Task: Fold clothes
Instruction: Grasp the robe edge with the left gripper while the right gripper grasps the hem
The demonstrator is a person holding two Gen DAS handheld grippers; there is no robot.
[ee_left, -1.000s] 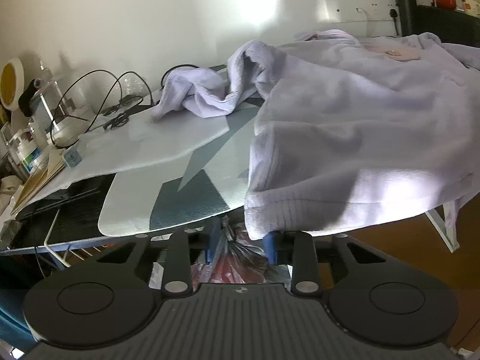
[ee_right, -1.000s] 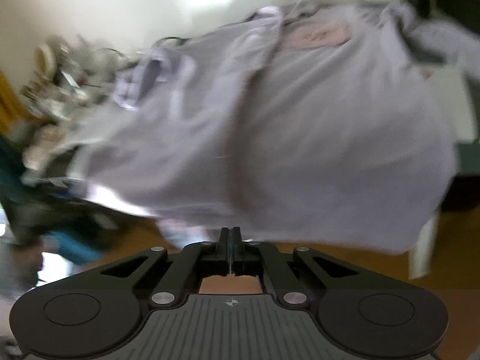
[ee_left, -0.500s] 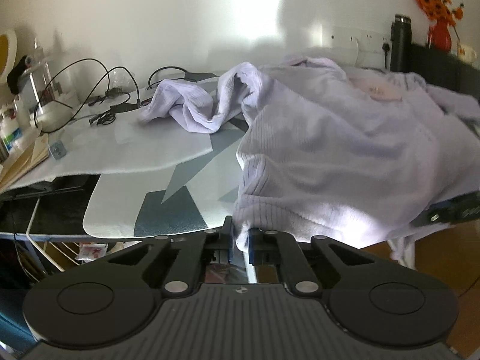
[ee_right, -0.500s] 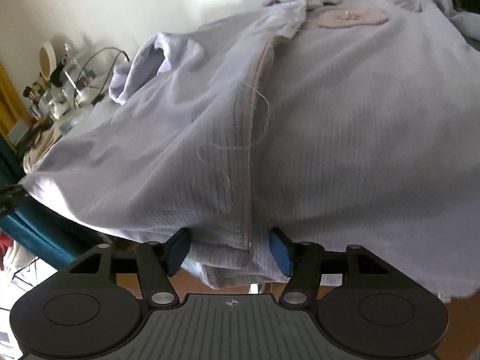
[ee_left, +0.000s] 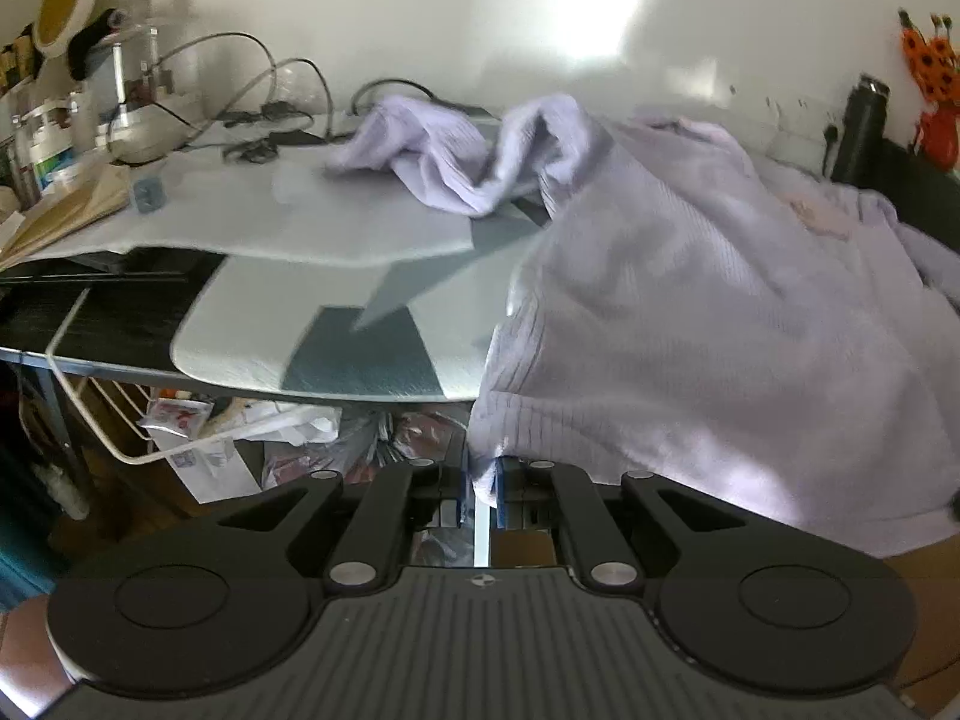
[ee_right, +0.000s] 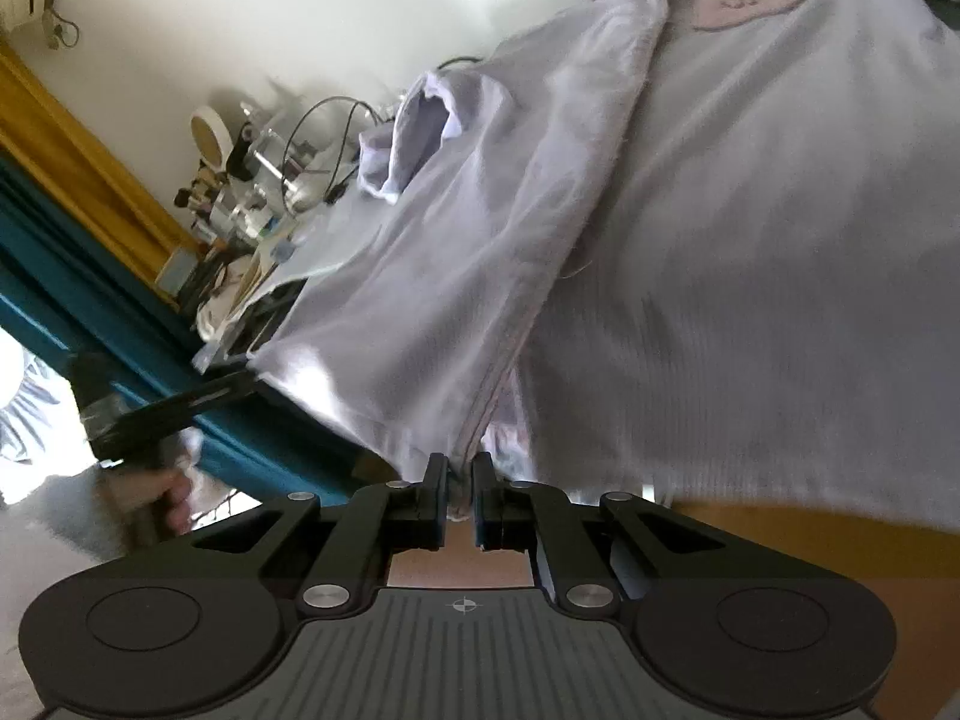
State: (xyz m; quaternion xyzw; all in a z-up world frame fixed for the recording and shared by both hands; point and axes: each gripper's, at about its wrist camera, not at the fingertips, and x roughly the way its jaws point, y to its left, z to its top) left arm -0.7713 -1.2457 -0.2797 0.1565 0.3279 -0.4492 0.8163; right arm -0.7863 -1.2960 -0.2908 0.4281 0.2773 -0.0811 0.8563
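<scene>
A lilac ribbed sweater (ee_left: 690, 312) lies spread over the right part of the ironing board (ee_left: 336, 330), its hem hanging over the near edge. One sleeve (ee_left: 432, 162) is bunched up at the back. My left gripper (ee_left: 478, 489) is shut on the hem's near left corner. In the right wrist view the same sweater (ee_right: 720, 252) fills the frame, a pink patch (ee_right: 747, 0) near its collar. My right gripper (ee_right: 461, 495) is shut on the hem where a fold seam runs down. The other gripper (ee_right: 180, 405) and the hand holding it show at the left.
Cables, jars and a round mirror (ee_left: 63, 6) crowd the shelf at the far left. Under the board sit a wire rack (ee_left: 120, 420) and bags. A dark bottle (ee_left: 861, 120) and an orange vase (ee_left: 939, 120) stand at the back right. A teal panel (ee_right: 120, 324) lies left.
Both grippers closed on the sweater's hem: the left from open about a second ago, the right from open half a second ago. The right view has tilted.
</scene>
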